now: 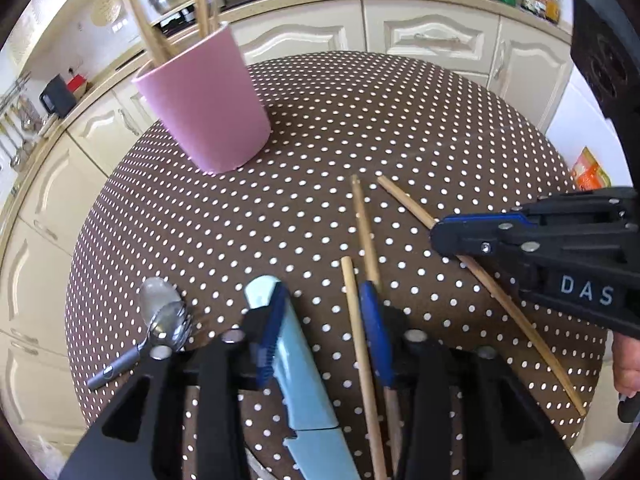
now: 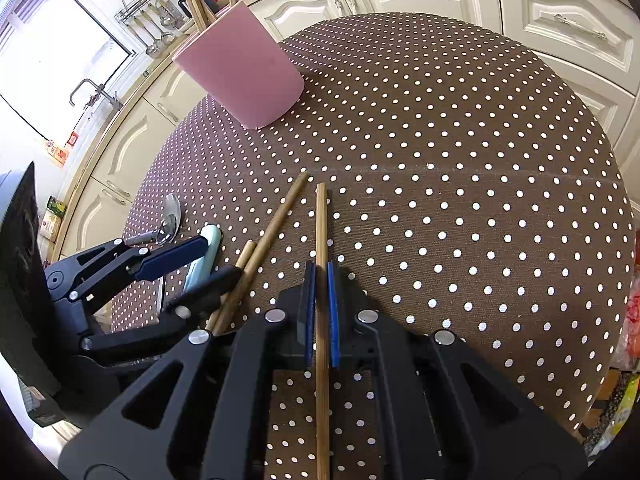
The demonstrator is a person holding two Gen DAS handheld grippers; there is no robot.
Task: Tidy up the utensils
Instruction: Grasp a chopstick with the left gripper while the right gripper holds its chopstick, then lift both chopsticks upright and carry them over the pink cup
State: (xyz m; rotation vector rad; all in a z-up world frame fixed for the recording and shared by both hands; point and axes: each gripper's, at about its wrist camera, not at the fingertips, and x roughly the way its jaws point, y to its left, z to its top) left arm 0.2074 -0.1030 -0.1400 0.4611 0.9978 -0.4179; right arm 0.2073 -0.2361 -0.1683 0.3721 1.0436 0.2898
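One pink cup (image 1: 208, 100), three loose chopsticks (image 1: 362, 328) on the table, one light-blue knife (image 1: 296, 364), one spoon (image 1: 160, 312).

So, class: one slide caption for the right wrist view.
Right gripper clamps a chopstick; pink cup waits.

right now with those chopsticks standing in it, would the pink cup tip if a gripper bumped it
Possibly. The pink cup is tall, narrows toward its base, and long chopsticks lean out past its rim, putting weight high and off to one side. It looks like thin, light plastic, so a knock near the rim might rock it. The polka-dot cloth would probably grip the base rather than let it slide.
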